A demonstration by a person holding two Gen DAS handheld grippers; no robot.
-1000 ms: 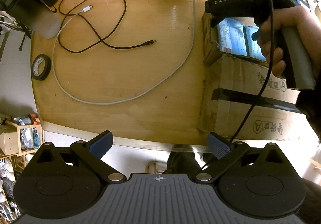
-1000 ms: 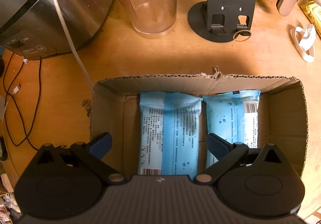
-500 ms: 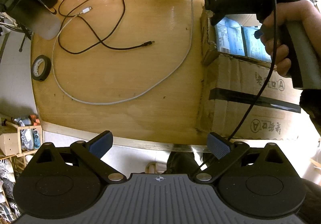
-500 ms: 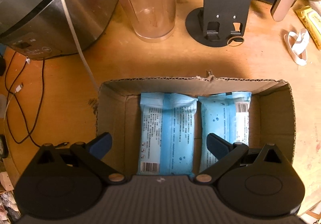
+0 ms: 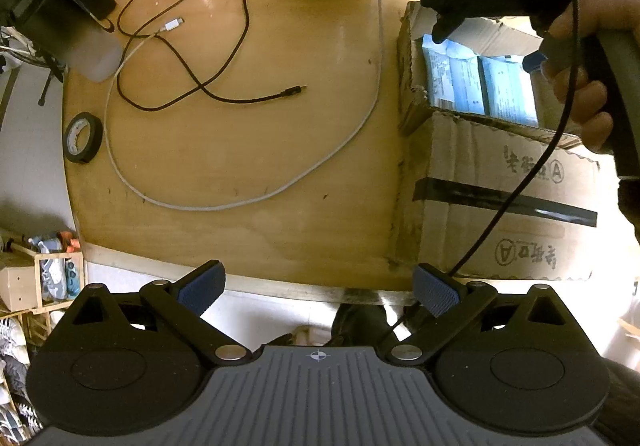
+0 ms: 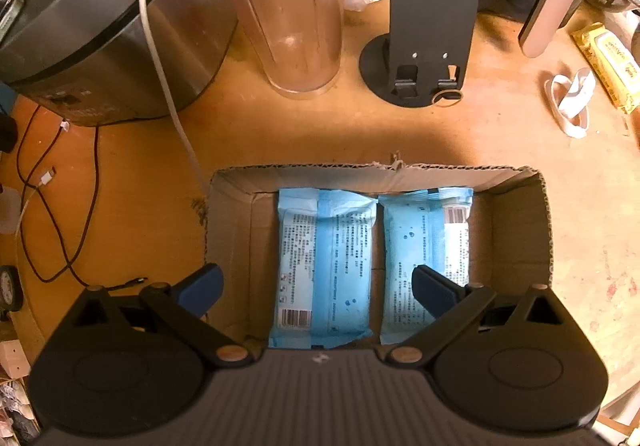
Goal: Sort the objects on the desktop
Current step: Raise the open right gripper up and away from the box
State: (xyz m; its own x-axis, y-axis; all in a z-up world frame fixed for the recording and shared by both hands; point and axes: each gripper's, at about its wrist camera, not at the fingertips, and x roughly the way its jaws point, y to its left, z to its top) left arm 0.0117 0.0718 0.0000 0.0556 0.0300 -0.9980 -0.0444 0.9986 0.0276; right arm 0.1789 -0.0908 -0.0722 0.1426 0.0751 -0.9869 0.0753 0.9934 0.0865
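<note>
Both claws are wide open and holding nothing: the right claw point(image 6: 316, 286) hangs over the cardboard box point(image 6: 516, 230) at frame centre, the left claw point(image 5: 318, 288) sits low by the surface point(image 5: 248, 150) edge. Inside the box, two blue wipe packs point(image 6: 324, 266) lie side by side. Upper left in the left view there's a black cable point(image 5: 224, 94), and a tape roll point(image 5: 82, 137) at the left edge.

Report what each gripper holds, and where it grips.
Nothing. The left gripper and right gripper are both open and empty.
</note>
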